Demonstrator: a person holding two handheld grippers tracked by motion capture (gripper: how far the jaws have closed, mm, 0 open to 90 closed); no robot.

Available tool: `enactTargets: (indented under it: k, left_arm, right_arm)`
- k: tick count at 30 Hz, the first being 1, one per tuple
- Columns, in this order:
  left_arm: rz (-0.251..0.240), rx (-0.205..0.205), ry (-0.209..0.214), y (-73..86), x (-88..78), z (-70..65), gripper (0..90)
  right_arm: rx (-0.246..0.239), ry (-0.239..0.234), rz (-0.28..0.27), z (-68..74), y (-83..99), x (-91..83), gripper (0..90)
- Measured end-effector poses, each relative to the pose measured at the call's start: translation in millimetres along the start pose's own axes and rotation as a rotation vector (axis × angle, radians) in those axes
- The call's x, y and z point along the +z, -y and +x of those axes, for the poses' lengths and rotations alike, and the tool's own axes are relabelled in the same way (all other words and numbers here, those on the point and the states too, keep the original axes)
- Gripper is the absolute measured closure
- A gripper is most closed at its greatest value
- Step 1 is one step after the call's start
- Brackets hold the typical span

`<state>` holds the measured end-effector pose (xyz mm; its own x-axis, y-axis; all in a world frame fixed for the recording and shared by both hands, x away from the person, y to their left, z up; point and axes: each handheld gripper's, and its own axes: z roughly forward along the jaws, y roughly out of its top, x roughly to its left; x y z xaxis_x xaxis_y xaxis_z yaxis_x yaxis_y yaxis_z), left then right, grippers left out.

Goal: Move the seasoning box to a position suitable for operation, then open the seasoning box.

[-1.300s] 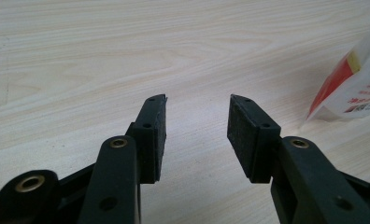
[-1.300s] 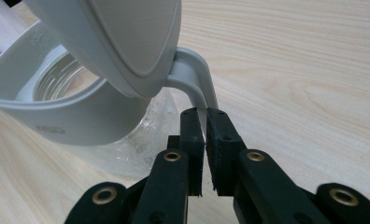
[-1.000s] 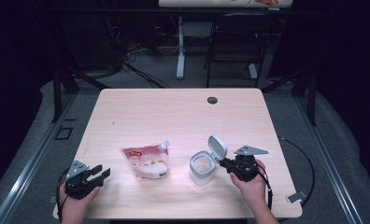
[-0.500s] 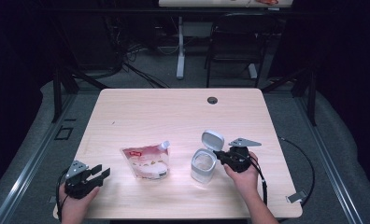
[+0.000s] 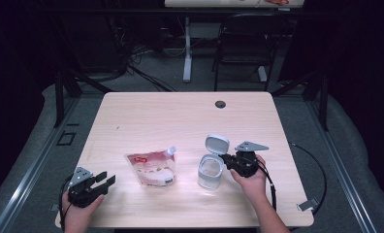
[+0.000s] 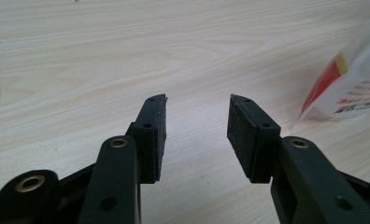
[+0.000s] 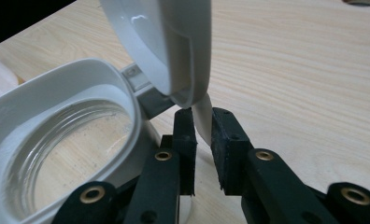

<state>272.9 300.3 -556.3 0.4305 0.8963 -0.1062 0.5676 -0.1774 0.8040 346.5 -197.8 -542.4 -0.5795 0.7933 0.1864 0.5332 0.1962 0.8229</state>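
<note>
My right gripper (image 7: 202,128) has just been easing its jaws off the lid tab (image 7: 202,116) of the jar (image 5: 210,171) mid-table; I should back away gently so the lid stays up. Left gripper (image 6: 196,126) waits open, empty, near the pouch (image 5: 151,167)

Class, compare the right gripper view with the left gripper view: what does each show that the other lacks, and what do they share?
The right gripper view alone: the glass jar with its hinged lid raised, the lid's tab between the right gripper pads, whose jaws have just been opening.

The left gripper view alone: the open, empty left gripper and a corner of the white and red pouch.

Both: the wooden table.
</note>
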Motion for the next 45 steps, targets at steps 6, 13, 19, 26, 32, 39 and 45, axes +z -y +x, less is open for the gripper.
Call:
enactTargets:
  k: [6,13,19,26,32,39,45]
  left_arm:
    - [-0.012,0.009,0.026,-3.0,-4.9,-5.0,57.5]
    - [-0.022,0.011,0.03,-7.8,-14.2,-12.1,56.3]
    - [-0.044,0.004,0.056,-12.3,-22.0,-15.6,55.8]
    - [-0.037,0.043,0.084,-28.0,-35.4,-26.1,55.8]
    - [-0.009,0.096,0.115,-50.6,-45.6,-43.6,59.3]
    - [-0.015,0.125,0.184,-76.3,-58.3,-57.5,60.1]
    - [-0.046,0.138,0.194,-95.3,-67.9,-64.0,58.8]
  right_arm:
    - [-0.019,0.037,-0.008,3.5,1.0,-20.4,74.3]
    - [-0.033,0.09,-0.064,4.9,0.6,-39.1,63.9]
    - [-0.035,0.118,-0.067,0.1,1.3,-46.4,59.5]
    - [-0.04,0.106,-0.122,6.3,-9.9,-60.5,55.9]
    - [-0.091,0.106,-0.128,17.6,-18.5,-68.9,54.6]
    - [-0.105,0.062,-0.166,27.1,-33.6,-82.6,53.3]
    - [-0.147,0.068,-0.146,40.0,-44.3,-88.6,52.0]
